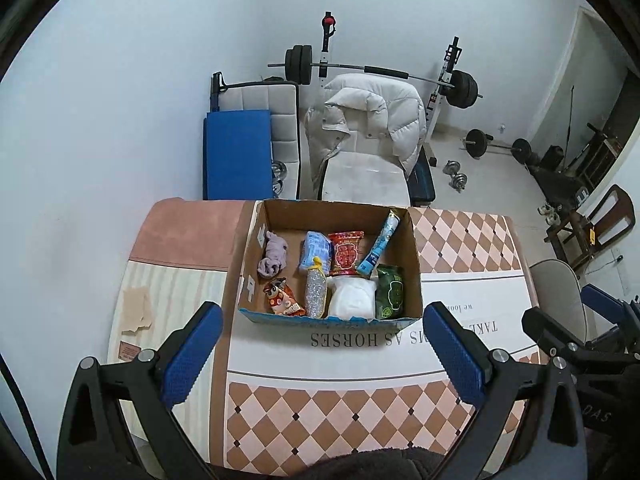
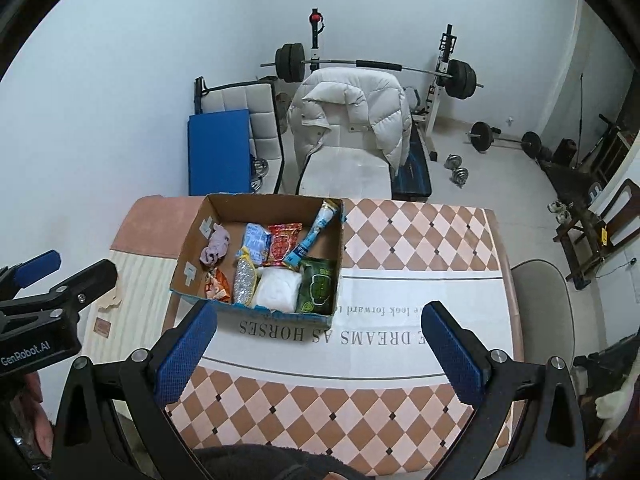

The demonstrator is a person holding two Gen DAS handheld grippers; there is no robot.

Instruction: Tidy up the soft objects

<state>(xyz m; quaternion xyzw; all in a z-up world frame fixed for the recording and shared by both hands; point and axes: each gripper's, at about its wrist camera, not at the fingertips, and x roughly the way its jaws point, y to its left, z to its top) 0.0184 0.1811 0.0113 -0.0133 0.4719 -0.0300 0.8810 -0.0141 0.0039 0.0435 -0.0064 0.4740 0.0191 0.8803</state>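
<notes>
An open cardboard box (image 1: 412,256) stands on the table and also shows in the right wrist view (image 2: 338,260). It holds a lilac cloth (image 1: 273,254), a blue packet (image 1: 316,249), a red snack bag (image 1: 346,251), a blue tube (image 1: 380,246), an orange snack bag (image 1: 282,298), a silver scrubber (image 1: 316,290), a white pouch (image 1: 352,298) and a green packet (image 1: 390,292). My left gripper (image 1: 322,320) is open and empty, just in front of the box. My right gripper (image 2: 320,318) is open and empty, before the box's near right corner.
The table has a checkered cloth (image 1: 320,416) with printed lettering. Behind it stand a chair with a white puffer jacket (image 1: 368,120), a blue mat (image 1: 238,152) and a barbell rack (image 1: 380,70). Dumbbells (image 1: 456,174) lie on the floor. A pale chair (image 2: 540,312) stands at the right.
</notes>
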